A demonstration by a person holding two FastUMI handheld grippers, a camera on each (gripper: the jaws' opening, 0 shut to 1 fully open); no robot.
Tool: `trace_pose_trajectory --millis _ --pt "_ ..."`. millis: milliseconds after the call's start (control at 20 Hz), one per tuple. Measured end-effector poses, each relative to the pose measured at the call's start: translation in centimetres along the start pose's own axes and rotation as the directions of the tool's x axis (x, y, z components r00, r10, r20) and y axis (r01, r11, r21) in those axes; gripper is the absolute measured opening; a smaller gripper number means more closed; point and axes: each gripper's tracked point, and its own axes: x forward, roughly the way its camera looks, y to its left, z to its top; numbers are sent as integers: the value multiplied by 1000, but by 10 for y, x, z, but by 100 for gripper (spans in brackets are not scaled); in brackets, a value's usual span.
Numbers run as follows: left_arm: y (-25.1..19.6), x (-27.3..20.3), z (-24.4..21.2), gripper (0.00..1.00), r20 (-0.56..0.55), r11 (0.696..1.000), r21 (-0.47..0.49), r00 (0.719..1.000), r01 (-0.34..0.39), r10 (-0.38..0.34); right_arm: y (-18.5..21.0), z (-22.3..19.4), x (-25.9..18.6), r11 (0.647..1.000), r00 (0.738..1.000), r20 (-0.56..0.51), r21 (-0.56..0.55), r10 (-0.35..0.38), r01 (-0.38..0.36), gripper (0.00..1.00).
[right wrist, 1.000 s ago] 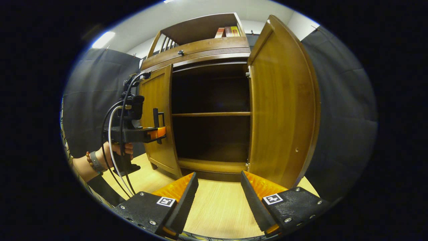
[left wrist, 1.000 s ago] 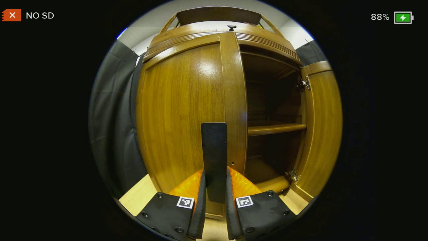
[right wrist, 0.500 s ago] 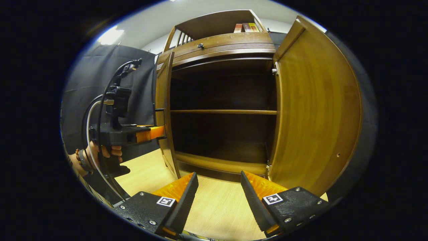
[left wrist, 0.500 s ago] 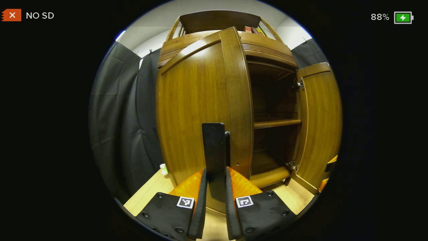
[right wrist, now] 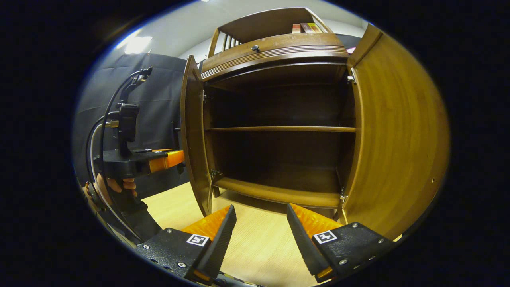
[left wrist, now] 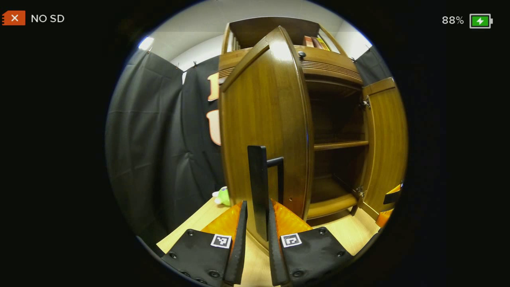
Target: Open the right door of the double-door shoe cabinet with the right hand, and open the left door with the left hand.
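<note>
- The shoe cabinet (right wrist: 279, 52) stands on the pale floor (right wrist: 255, 247); inside I see bare shelves and nothing on them (some books (right wrist: 305, 27) sit on top).
- The right door (right wrist: 394, 135) stands wide open, off to the right of the right gripper (right wrist: 261, 223), whose jaws are apart and hold nothing.
- The left door (left wrist: 263, 119) is swung well out, its upright handle (left wrist: 259, 187) straight ahead, clamped between the jaws of the left gripper (left wrist: 257, 223), the nearer one.

Open cabinet interior (right wrist: 279, 151), shelf (right wrist: 279, 129) across.
</note>
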Motion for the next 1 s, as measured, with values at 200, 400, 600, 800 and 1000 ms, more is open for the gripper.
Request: trace_pose_trajectory --millis 200,400,600,800,1000 --pt "43 -8 -12 29 -33 989 22 989 -143 144 8 1 5 1000 1000 6 12 25 -25 80" --pt "39 -9 -1 10 7 996 -39 996 -84 84 20 5 11 998 999 17 41 49 -50 80" --pt "36 -11 -3 14 23 999 -20 999 -46 47 23 9 13 998 998 28 34 49 -49 80" --pt "34 -15 -3 12 47 1000 -19 999 22 -21 20 3 10 999 999 13 39 31 -32 80" --pt "29 -14 -4 11 66 992 -27 990 125 -123 23 3 12 998 999 10 48 32 -33 80"
